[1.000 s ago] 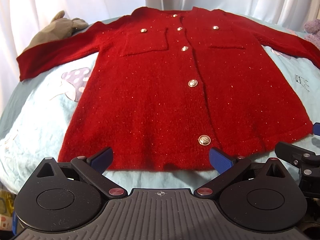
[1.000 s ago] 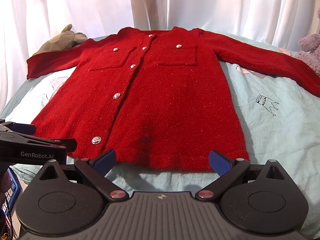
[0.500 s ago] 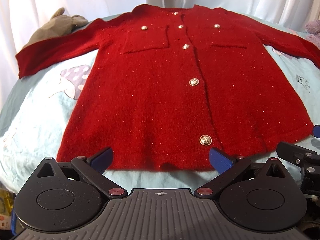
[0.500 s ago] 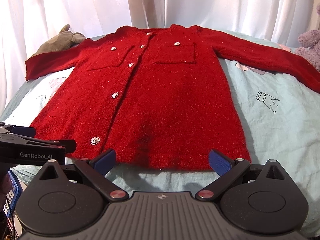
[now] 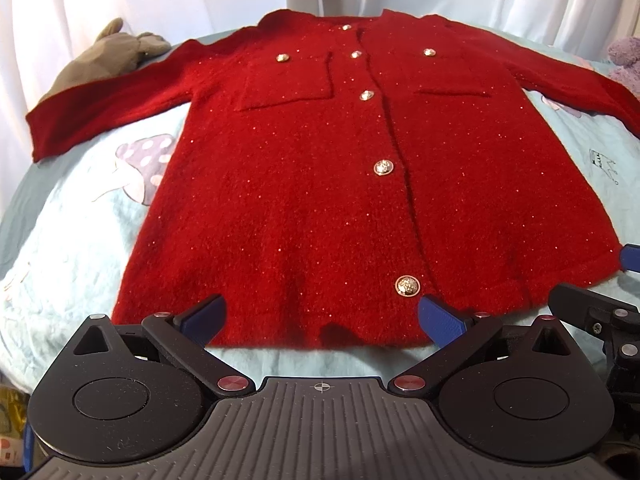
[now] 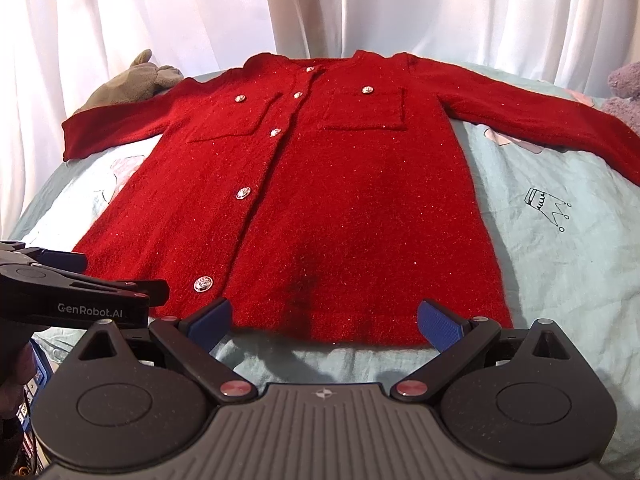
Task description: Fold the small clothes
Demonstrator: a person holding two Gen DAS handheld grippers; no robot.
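Observation:
A small red knit cardigan [image 5: 304,184] with gold buttons lies flat and face up on a light blue sheet [image 5: 80,248], sleeves spread to both sides, hem toward me. It also shows in the right wrist view [image 6: 352,208]. My left gripper [image 5: 322,316] is open and empty, its blue pads just in front of the hem. My right gripper [image 6: 324,320] is open and empty at the hem's right half. The right gripper shows at the right edge of the left wrist view [image 5: 600,312], and the left gripper at the left of the right wrist view [image 6: 80,296].
A grey-green plush toy [image 5: 108,56] lies at the back left by the left sleeve cuff. A purple plush toy [image 6: 624,92] sits at the back right. White curtains [image 6: 320,8] hang behind the bed. The sheet [image 6: 560,240] has printed drawings.
Both grippers have moved slightly forward toward the hem. The cardigan has not moved and both grippers stay open.

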